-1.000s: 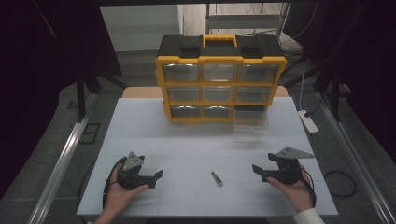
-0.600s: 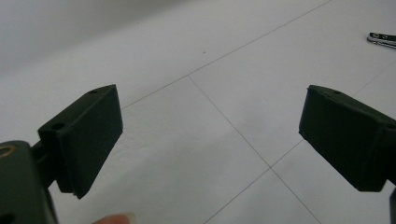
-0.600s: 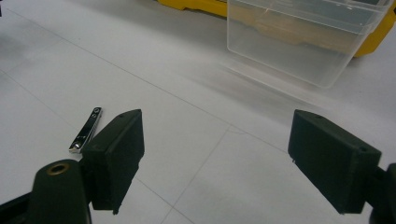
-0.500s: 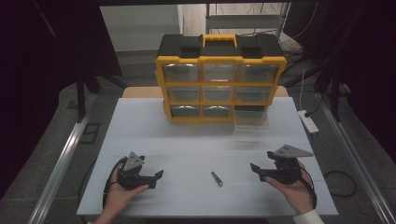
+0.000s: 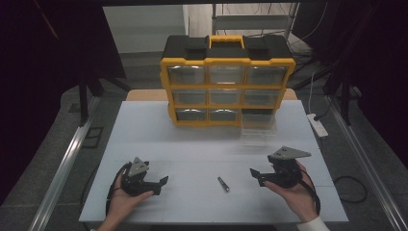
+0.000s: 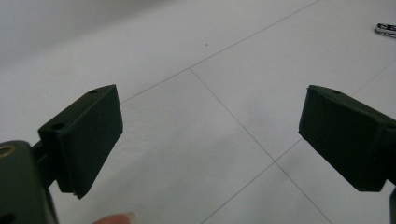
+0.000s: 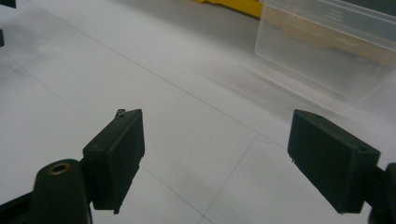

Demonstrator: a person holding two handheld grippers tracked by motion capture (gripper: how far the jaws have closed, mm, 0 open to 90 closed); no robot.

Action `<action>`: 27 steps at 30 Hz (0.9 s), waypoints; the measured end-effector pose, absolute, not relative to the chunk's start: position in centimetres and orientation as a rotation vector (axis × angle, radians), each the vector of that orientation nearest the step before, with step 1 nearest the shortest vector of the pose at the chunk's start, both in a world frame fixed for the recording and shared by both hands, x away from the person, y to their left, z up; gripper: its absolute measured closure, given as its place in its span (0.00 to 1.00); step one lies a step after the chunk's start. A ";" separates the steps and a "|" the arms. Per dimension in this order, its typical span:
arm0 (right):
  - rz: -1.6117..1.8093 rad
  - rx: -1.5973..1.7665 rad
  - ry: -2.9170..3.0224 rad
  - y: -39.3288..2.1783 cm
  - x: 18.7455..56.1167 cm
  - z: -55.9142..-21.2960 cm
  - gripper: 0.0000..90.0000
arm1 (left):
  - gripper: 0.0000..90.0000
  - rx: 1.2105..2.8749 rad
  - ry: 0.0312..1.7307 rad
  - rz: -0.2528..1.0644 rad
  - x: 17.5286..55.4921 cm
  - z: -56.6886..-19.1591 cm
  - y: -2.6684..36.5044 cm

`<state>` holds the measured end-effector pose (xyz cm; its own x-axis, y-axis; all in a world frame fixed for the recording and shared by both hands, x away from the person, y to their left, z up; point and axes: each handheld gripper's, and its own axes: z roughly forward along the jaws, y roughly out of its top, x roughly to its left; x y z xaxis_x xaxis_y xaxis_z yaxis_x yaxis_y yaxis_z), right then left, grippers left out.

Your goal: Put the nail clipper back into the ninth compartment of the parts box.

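- No text, label, brand, number or sign can be read in any view.
- Yellow-and-black plastic drawer organiser [image 5: 226, 84]: the clear drawer fronts and the black top carry no legible marking.
- Small dark cylindrical object [image 5: 223, 184] on the white bench [image 5: 192, 144]: too small to show any print.
- Clear plastic drawer bin [image 7: 327, 46]: no lettering visible.

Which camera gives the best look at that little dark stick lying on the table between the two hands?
The high view: the small dark stick lies whole on the white table. The left gripper view catches just its end at the top right edge; the right gripper view hardly shows it.
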<state>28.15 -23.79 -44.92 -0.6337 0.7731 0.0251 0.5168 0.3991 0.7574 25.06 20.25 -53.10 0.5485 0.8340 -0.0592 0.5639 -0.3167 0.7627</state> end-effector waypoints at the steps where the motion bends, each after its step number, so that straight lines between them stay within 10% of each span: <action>1: 1.082 1.114 2.337 -23.6 28.2 -44.9 0.21 | 0.08 2.021 1.126 0.449 25.1 -53.1 20.2; 27: 0.996 1.063 2.469 -19.2 27.6 -43.6 0.21 | 0.08 2.021 1.130 0.434 25.0 -53.1 20.0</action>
